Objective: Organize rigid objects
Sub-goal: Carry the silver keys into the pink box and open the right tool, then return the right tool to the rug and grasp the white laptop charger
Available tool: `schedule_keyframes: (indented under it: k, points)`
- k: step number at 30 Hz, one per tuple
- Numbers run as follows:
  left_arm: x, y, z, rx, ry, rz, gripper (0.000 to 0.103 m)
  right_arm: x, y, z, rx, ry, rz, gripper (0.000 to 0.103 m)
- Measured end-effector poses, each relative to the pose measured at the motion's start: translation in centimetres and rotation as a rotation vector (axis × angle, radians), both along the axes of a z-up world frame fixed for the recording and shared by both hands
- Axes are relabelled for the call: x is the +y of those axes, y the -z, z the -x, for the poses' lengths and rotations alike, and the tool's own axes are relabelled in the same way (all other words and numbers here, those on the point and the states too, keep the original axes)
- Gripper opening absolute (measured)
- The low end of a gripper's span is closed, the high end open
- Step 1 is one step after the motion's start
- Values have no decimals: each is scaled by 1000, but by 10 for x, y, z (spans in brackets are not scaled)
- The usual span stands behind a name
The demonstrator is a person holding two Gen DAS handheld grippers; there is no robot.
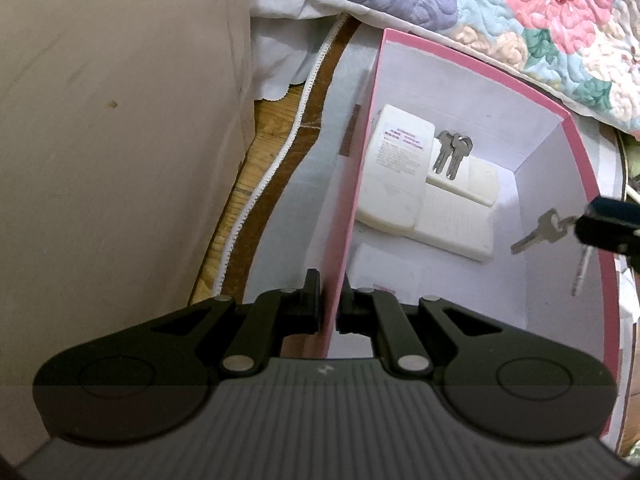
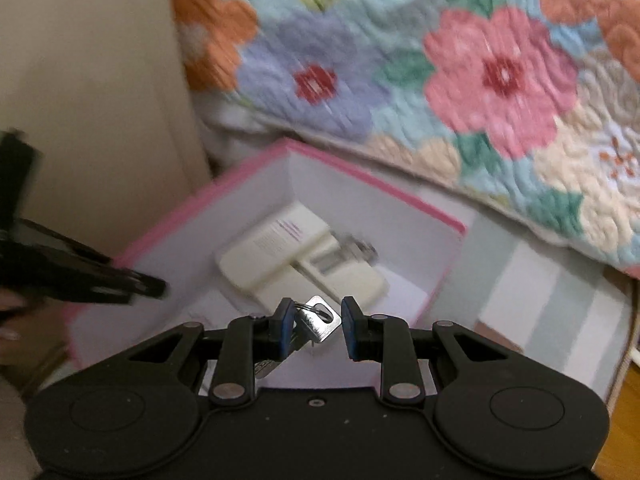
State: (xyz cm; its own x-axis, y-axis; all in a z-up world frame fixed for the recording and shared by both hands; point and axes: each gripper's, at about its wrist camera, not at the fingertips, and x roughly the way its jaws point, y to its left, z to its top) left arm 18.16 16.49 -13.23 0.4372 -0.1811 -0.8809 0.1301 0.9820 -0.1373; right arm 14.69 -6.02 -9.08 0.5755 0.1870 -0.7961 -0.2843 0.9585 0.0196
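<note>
A pink box (image 1: 460, 58) with white inner walls stands open below the quilt. In it lie two white plastic devices (image 1: 396, 168) with a pair of keys (image 1: 452, 152) on top. My left gripper (image 1: 329, 300) is shut on the box's left wall, one finger on each side of it. My right gripper (image 2: 316, 320) hangs over the box's right side, shut on a bunch of silver keys (image 2: 320, 318). In the left wrist view those keys (image 1: 540, 230) dangle from the right gripper (image 1: 612, 224) just inside the right wall. The box (image 2: 360, 184) looks blurred in the right wrist view.
A floral quilt (image 1: 520, 8) hangs along the box's far side. A beige panel (image 1: 120, 120) stands to the left, with wooden floor (image 1: 264, 132) at its foot. A pale striped cloth (image 2: 540, 288) lies under the box. A hand (image 2: 8, 320) shows at the left edge.
</note>
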Motion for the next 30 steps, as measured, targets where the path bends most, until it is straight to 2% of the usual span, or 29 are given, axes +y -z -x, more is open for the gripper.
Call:
schedule_keyframes:
  k: [3, 12, 14, 16, 18, 23, 26, 27, 28, 30]
  points:
    - [-1, 0, 0, -2, 2, -3, 7, 4, 7, -9, 20, 2, 86, 30]
    - [1, 0, 0, 3, 4, 1, 7, 5, 33, -38, 49, -4, 173, 30]
    - [1, 0, 0, 7, 5, 2, 7, 2, 38, -44, 65, 0, 131, 30]
    - [3, -2, 0, 12, 5, 11, 8, -1, 40, -48, 60, -6, 87, 50]
    - [5, -2, 0, 15, 3, 23, 8, -4, 37, -47, 22, 19, 54, 52]
    - [5, -2, 1, 15, 0, 25, 8, -24, 18, -31, -25, 59, -111, 53]
    - [5, -2, 1, 14, -6, 27, 8, -39, 1, -8, -110, 79, -194, 64]
    - [5, -2, 1, 14, -6, 26, 8, -43, -5, -2, -137, 85, -202, 74]
    - [5, -2, 2, 13, -6, 24, 8, -46, -10, 5, -166, 94, -199, 78]
    - [4, -2, 2, 12, -4, 16, 8, -54, -20, 16, -199, 106, -170, 78]
